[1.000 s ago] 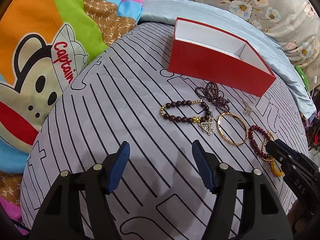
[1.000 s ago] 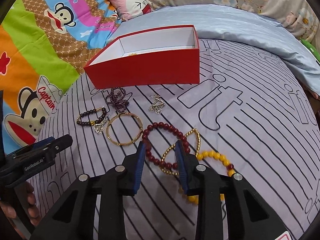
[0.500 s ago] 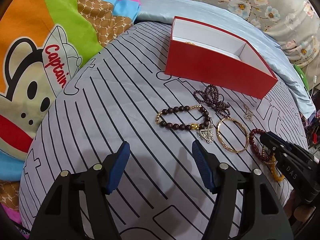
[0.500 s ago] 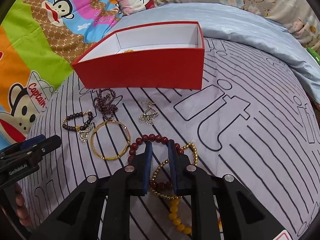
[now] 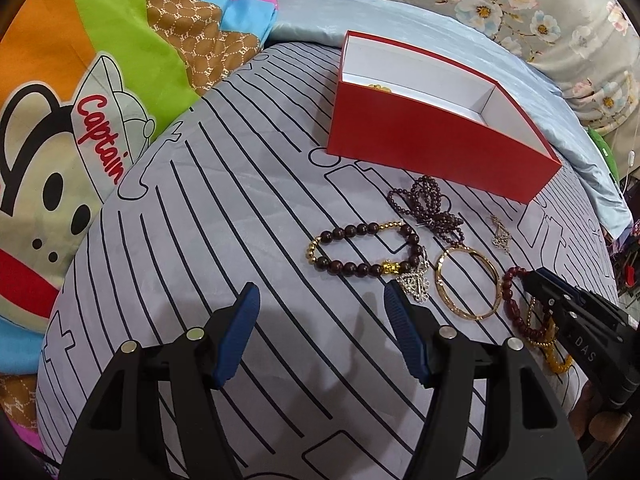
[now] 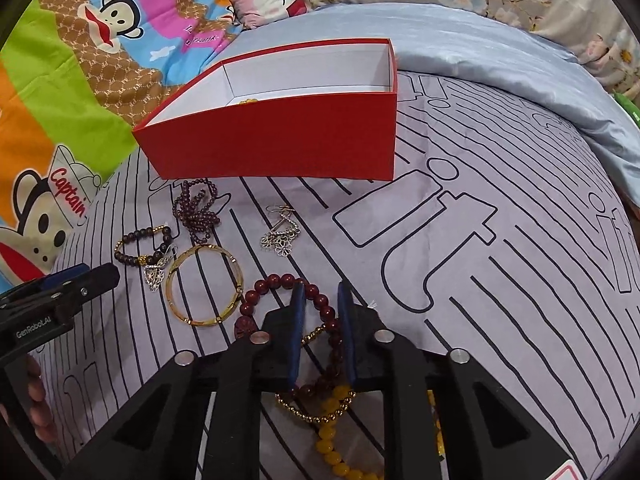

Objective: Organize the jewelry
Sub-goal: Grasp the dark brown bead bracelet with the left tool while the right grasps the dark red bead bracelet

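A bed (image 6: 520,240) covered by a grey line-patterned sheet is seen, with an open red box (image 6: 280,144) set on it, a small gold piece lying inside. Just in front of the box, a purple bead strand (image 6: 198,210), a dark bead bracelet (image 5: 360,248), a gold bangle (image 6: 204,284) and a silver flower chain (image 6: 282,236) are spread. The left claw (image 5: 320,320) is held released over bare sheet, while the right claw (image 6: 322,320) is closing around the red bead bracelet (image 6: 276,282), a gold bead chain and a yellow bead strand (image 6: 332,440) tangled beneath it.
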### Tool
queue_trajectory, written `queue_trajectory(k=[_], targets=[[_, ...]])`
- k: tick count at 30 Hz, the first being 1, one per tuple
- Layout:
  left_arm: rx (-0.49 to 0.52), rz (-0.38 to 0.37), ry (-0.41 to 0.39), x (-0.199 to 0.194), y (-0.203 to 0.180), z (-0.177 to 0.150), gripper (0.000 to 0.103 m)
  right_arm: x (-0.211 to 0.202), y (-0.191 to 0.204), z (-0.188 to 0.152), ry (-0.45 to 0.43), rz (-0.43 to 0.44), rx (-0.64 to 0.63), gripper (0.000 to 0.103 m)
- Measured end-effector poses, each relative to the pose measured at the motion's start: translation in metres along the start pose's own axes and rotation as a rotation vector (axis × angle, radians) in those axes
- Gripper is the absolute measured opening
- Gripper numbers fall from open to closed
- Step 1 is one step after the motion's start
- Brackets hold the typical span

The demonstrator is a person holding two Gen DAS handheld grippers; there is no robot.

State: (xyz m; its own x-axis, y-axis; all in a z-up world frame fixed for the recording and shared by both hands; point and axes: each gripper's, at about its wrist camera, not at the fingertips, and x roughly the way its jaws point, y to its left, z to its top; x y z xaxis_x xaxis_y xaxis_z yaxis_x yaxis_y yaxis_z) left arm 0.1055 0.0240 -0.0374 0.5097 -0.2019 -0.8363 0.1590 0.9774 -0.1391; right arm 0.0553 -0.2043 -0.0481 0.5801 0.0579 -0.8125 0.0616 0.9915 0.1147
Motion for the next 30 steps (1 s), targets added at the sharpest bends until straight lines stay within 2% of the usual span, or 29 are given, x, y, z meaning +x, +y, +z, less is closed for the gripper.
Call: queue_trajectory(k=[7,12,16,18,27,30], targets=[[0.018,-0.006,-0.012,0.010,0.002,0.013,0.059,-0.007,-0.003,0.001,-0.011,0.043,0.044,0.008],[0.036,-0.033,-0.008,0.021,0.002,0.023,0.046,-0.021,0.001,0.005,-0.036,0.065,0.055,0.008],[0.071,-0.033,-0.022,0.027,-0.004,0.027,0.042,-0.029,0.005,0.007,-0.042,0.075,0.064,0.008],[0.082,-0.044,-0.022,0.028,-0.006,0.028,0.034,-0.031,0.006,0.007,-0.042,0.079,0.071,0.008],[0.144,-0.106,-0.012,0.026,-0.018,0.022,0.034,-0.031,0.008,0.006,-0.034,0.077,0.081,0.008],[0.173,-0.084,-0.024,0.026,-0.024,0.018,0.033,-0.031,0.008,0.006,-0.035,0.077,0.081,0.008]])
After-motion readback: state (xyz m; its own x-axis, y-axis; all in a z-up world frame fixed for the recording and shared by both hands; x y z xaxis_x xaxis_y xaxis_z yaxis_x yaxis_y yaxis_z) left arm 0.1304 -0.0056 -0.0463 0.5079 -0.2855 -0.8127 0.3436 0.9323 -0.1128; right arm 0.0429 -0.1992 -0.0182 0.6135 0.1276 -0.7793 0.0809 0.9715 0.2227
